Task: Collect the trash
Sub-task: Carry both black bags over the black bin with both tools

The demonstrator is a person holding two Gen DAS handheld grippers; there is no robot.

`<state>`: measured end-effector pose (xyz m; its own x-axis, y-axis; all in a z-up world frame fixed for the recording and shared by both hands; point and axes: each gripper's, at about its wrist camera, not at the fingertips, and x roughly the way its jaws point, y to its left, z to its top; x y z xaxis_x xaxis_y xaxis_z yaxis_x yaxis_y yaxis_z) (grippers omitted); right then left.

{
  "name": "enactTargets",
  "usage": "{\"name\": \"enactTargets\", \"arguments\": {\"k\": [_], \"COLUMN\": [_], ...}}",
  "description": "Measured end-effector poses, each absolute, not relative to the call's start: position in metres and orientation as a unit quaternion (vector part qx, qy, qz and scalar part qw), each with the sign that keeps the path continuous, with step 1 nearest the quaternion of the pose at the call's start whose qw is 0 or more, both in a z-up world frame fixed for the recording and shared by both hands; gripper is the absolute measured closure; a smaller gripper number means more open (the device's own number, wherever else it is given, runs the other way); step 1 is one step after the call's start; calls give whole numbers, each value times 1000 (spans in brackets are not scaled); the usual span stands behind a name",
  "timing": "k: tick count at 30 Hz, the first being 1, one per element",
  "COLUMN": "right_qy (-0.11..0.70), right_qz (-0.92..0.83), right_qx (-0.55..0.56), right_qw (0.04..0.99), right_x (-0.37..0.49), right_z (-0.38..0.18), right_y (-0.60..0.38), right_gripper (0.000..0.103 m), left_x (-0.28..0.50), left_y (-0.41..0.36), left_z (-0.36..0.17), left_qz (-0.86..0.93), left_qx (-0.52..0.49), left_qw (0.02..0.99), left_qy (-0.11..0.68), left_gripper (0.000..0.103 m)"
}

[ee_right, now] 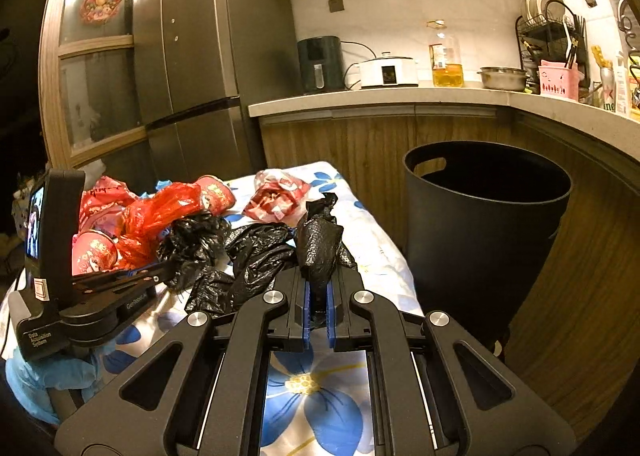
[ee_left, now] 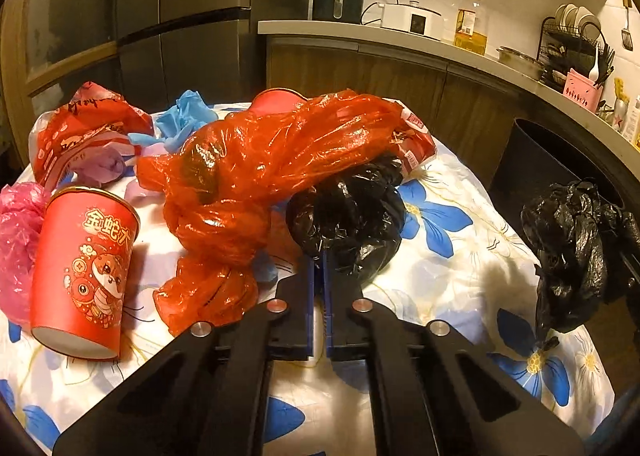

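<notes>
Right now the right gripper (ee_right: 319, 296) is clamped on a crumpled black bag (ee_right: 320, 244), lifted above the floral tablecloth (ee_right: 376, 252) near the black bin (ee_right: 486, 224); the left gripper (ee_left: 319, 276) is pinched narrow on another black bag (ee_left: 348, 216) resting on the cloth, just beside the orange bag (ee_left: 256, 160); a red cup (ee_left: 82, 276) stands at the left.

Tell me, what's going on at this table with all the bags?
A person is clearing trash off a flowered table with a handheld tool in each hand. The left tool is shut on a crumpled black bag beside a red bag. The right tool pinches another black bag, lifted near a dark bin. A red cup and wrappers remain.
</notes>
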<state>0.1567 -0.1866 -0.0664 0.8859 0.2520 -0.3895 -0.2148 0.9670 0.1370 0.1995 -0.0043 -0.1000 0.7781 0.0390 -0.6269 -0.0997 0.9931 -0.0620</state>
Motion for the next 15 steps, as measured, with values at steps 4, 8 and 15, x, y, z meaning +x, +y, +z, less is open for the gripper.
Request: {"name": "enactTargets", "arguments": {"k": [4, 8, 15], "right_qy": [205, 197, 177], "right_qz": [120, 114, 97], "right_qx": [52, 62, 68], "right_qw": [970, 972, 977], "right_x": [154, 149, 135], "right_z": [-65, -58, -43], "right_y": [-191, -202, -223], "right_gripper": [97, 97, 97], "left_x": [186, 162, 140], "left_y": [-12, -26, -49], "left_z": [-95, -82, -38], "left_qz": [28, 15, -5], "left_qx": [-36, -17, -11], "left_qw": [946, 954, 970], "left_qy": [320, 299, 242], "left_gripper": [102, 102, 102]}}
